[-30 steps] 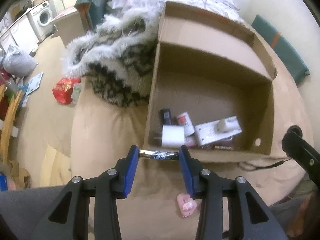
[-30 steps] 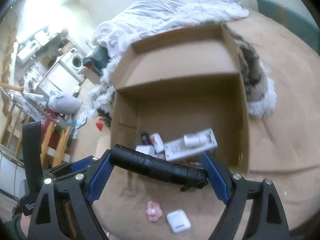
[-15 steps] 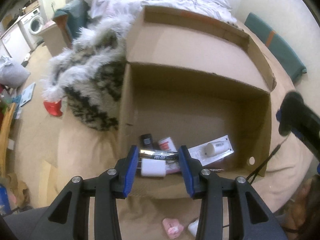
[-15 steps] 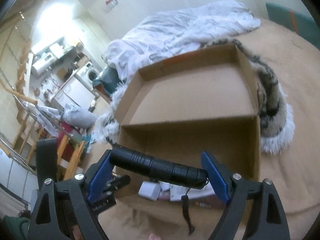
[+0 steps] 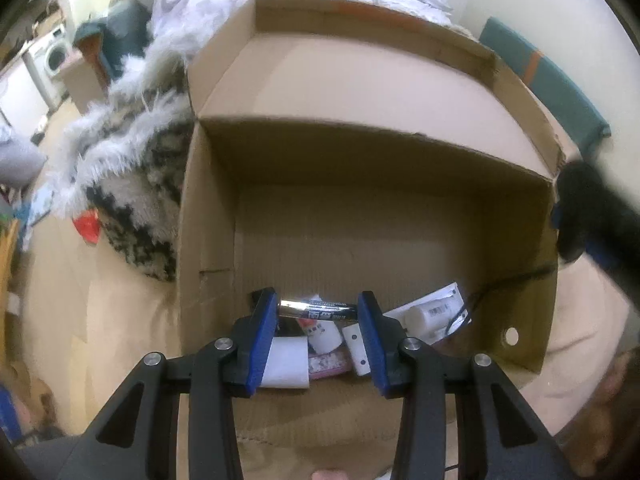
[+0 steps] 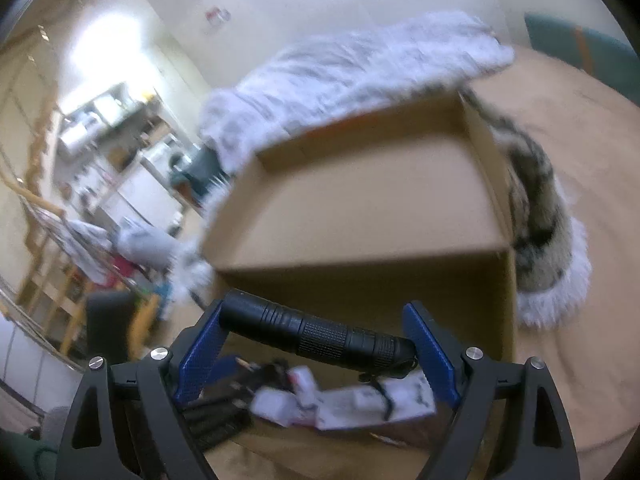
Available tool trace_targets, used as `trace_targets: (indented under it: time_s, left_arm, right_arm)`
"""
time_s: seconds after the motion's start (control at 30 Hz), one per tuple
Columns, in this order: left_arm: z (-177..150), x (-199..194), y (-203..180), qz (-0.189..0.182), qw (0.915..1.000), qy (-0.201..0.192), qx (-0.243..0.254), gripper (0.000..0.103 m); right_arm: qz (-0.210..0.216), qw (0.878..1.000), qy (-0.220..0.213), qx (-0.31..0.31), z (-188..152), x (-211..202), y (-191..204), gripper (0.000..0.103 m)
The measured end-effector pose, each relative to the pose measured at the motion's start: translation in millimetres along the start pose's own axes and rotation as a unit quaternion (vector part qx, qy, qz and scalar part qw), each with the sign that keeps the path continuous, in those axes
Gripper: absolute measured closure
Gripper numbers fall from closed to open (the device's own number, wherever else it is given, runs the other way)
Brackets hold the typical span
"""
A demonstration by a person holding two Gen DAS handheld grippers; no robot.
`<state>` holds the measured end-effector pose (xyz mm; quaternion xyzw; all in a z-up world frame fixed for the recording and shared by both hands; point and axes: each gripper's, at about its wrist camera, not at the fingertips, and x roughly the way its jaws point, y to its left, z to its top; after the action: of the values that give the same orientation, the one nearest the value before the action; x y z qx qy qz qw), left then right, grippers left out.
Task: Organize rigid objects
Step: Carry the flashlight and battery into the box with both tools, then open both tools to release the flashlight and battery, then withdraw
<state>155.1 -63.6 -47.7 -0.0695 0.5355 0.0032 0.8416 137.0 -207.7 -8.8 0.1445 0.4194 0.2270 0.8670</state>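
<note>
Matt brown corrugated cardboard box (image 5: pixel 208 216); glossy metallic-wrapped battery (image 5: pixel 318 309); matt black knurled flashlight (image 6: pixel 316 334). Shaggy faux-fur throw (image 5: pixel 132 152) and smooth tan cloth bed (image 5: pixel 100 300). Matt black plastic frames with blue textured pads (image 6: pixel 200 350).

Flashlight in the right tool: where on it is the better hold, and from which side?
Grip the flashlight across its knurled middle band, coming square to its long axis. It is now held end to end between the right tool pads, with its body slanted; the textured band gives a less slippery hold, probably.
</note>
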Motion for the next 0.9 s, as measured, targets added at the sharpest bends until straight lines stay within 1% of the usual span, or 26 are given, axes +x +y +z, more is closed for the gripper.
trace_targets:
  time_s: [0.03, 0.17, 0.23, 0.3, 0.47, 0.57, 0.67, 0.77, 0.8, 0.83, 0.9]
  left_arm:
    - [0, 2, 1, -0.006, 1.0000, 0.003, -0.001, 0.065]
    - [-2, 5, 1, 0.004, 1.0000, -0.002, 0.007, 0.065]
    - [-4, 7, 1, 0.007, 0.9999, -0.002, 0.013, 0.066]
    - [-5, 10, 0, 0.004, 0.9999, 0.004, 0.016, 0.066]
    - [-8, 15, -1, 0.007, 0.9998, 0.007, 0.016, 0.066]
    - [-9, 16, -2, 0.010, 0.9998, 0.009, 0.017, 0.066]
    - [-12, 17, -3, 0.016, 0.9996, 0.009, 0.020, 0.066]
    - [-15, 17, -6, 0.022, 0.9994, 0.009, 0.027, 0.065]
    - [-16, 18, -9, 0.025, 0.9992, 0.008, 0.030, 0.065]
    - [-17, 18, -10, 0.028, 0.9990, 0.009, 0.034, 0.063]
    - [-20, 13, -11, 0.027, 0.9988, 0.009, 0.039, 0.047]
  right_arm:
    - [-0.006, 1.000, 0.014, 0.005, -2, 6, -4, 0.010]
    - [-0.036, 0.997, 0.074, 0.012, -12, 29, -12, 0.010]
    - [-0.047, 0.995, 0.092, 0.007, -16, 36, -12, 0.010]
    - [-0.045, 0.993, 0.107, 0.009, -21, 43, -14, 0.010]
    - [-0.055, 0.989, 0.134, 0.015, -29, 53, -16, 0.010]
    - [-0.069, 0.987, 0.144, 0.010, -33, 59, -16, 0.010]
    - [-0.075, 0.986, 0.150, 0.008, -35, 62, -18, 0.010]
    - [-0.076, 0.987, 0.141, 0.007, -33, 59, -18, 0.010]
    - [-0.077, 0.988, 0.137, 0.008, -31, 58, -18, 0.007]
    - [-0.076, 0.988, 0.133, 0.011, -30, 56, -19, 0.000]
    - [-0.068, 0.989, 0.126, 0.021, -28, 53, -23, 0.000]
